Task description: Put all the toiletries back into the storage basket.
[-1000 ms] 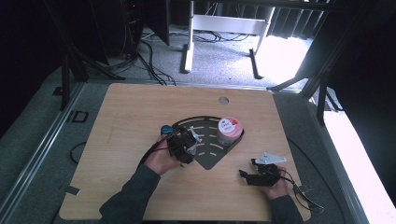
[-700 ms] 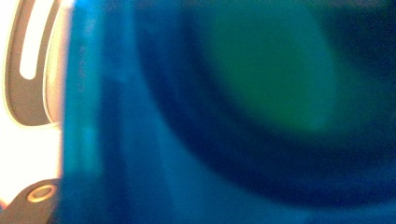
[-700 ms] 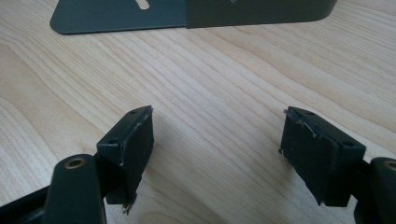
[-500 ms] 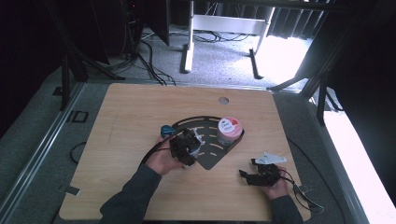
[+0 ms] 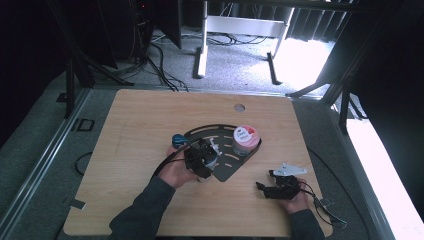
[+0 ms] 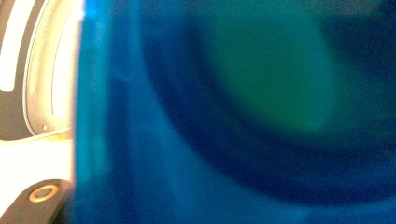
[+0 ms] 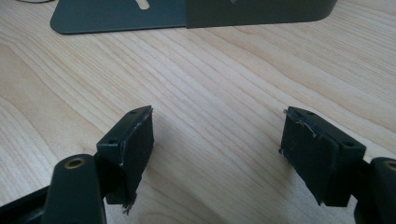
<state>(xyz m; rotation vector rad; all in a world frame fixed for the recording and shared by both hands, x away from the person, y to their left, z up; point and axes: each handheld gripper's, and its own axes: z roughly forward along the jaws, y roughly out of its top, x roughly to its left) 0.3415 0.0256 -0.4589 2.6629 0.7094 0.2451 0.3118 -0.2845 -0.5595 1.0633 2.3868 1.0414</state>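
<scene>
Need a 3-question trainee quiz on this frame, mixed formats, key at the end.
1. True or false: the right gripper has its jaws apart over bare table.
2. Multiple choice: what colour is the thing close in front of the left gripper's camera? A) red B) blue C) white
3. Short answer: what stands at the right end of the dark slotted plate?

Key
1. True; nothing lies between the jaws.
2. B; a blue thing, too blurred to name. Whether the jaws press on it cannot be told.
3. A pink tub with a white lid.
</scene>
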